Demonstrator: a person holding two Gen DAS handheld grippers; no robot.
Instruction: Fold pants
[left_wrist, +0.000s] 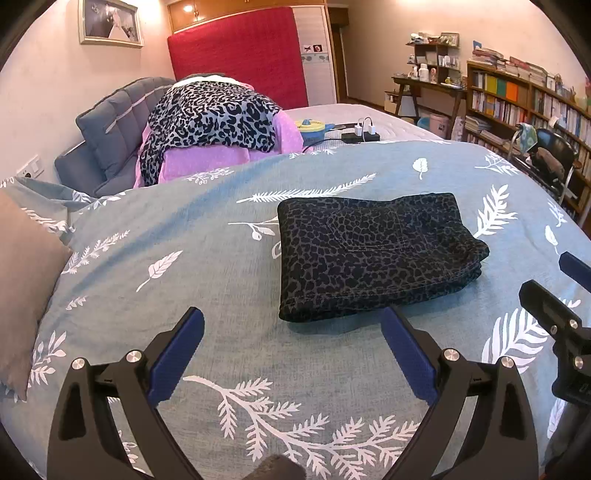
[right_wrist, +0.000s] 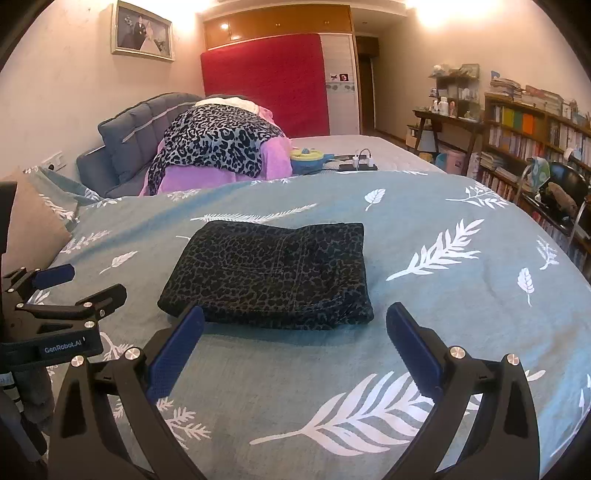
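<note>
Left wrist view: a pair of dark leopard-print pants lies folded into a compact rectangle on a blue-grey duvet printed with white leaves and fern fronds. The left gripper hovers just near of the bundle with its blue-padded fingers spread wide and nothing between them. At the right edge of this view, part of the right gripper shows above the bedding.

Right wrist view: the same folded pants sit in the middle of the duvet, a back pocket facing up. The right gripper is likewise wide open and holds nothing; its left blue pad overlaps the near left corner of the pants in this view, though whether it touches the cloth cannot be told. The left gripper appears at the left edge, well apart from the pants.

Farther back, a leopard-print garment is draped over pink cloth beside a grey padded headboard. A red mattress leans upright against the far wall, and bookshelves line the right side of the room.
</note>
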